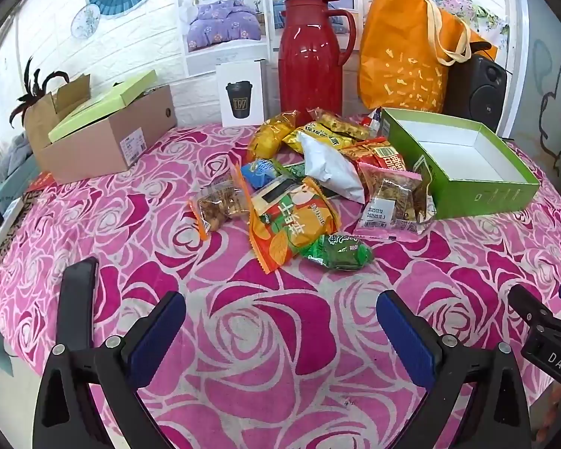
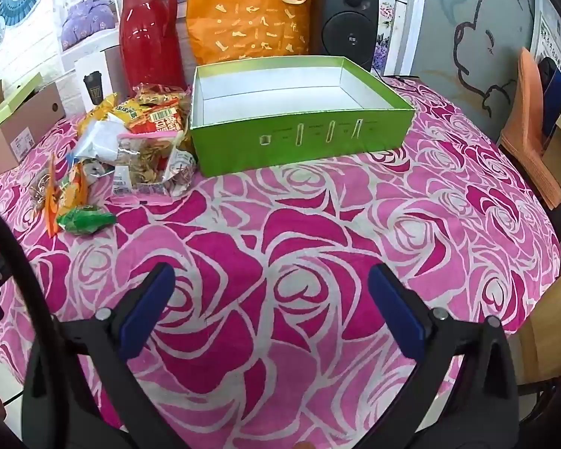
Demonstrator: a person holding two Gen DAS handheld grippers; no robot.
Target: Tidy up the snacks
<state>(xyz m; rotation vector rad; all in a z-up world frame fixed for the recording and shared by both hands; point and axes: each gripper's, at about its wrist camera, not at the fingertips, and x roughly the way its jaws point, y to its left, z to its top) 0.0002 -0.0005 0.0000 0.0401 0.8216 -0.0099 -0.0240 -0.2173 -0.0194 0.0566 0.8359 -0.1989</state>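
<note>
A pile of snack packets (image 1: 310,179) lies mid-table on the pink rose cloth, with an orange packet (image 1: 291,228) and a small green packet (image 1: 338,252) nearest me. To its right stands an open green box (image 1: 467,187) with an empty white inside. My left gripper (image 1: 280,310) hangs open over bare cloth, short of the pile. In the right wrist view the green box (image 2: 299,138) is straight ahead and the pile (image 2: 138,142) sits to its left. My right gripper (image 2: 271,284) is open too, with nothing between its fingers.
At the back stand a red thermos jug (image 1: 310,56), an orange tote bag (image 1: 407,52), a black speaker (image 1: 475,89) and a white cup carton (image 1: 241,93). A cardboard box (image 1: 104,138) holding a green lid sits far left. The table edge and a chair (image 2: 531,127) are at right.
</note>
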